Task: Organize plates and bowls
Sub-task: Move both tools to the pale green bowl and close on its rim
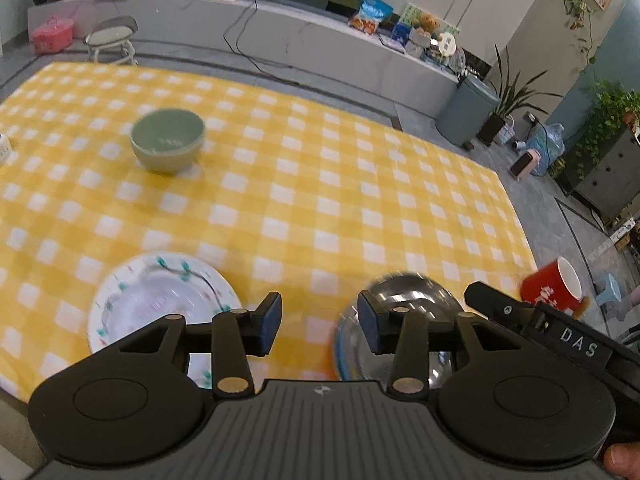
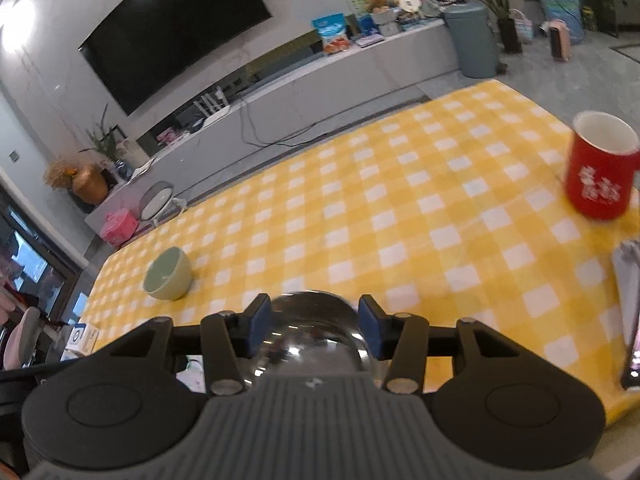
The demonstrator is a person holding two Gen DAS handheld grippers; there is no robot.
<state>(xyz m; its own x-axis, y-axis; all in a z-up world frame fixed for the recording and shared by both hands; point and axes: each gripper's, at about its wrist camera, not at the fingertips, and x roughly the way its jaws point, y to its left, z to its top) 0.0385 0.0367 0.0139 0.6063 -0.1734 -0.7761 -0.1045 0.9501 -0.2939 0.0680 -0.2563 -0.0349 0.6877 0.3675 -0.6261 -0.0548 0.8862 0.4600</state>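
Observation:
A steel bowl [image 1: 408, 300] sits on a plate with a blue and orange rim [image 1: 335, 350] at the near right of the table. A white floral plate [image 1: 160, 304] lies at the near left. A green bowl [image 1: 167, 145] stands further back on the left; it also shows in the right wrist view [image 2: 168, 274]. My left gripper [image 1: 319, 326] is open and empty, between the floral plate and the steel bowl. My right gripper [image 2: 315, 330] is open, its jaws on either side of the steel bowl [image 2: 316, 336] without closing on it.
A red mug [image 2: 600, 168] stands at the table's right edge; it also shows in the left wrist view [image 1: 554, 286]. A phone [image 2: 636, 356] and a grey cloth [image 2: 628, 280] lie at the right. The yellow checked tablecloth [image 1: 320, 184] covers the table. A small white box [image 1: 3, 148] sits far left.

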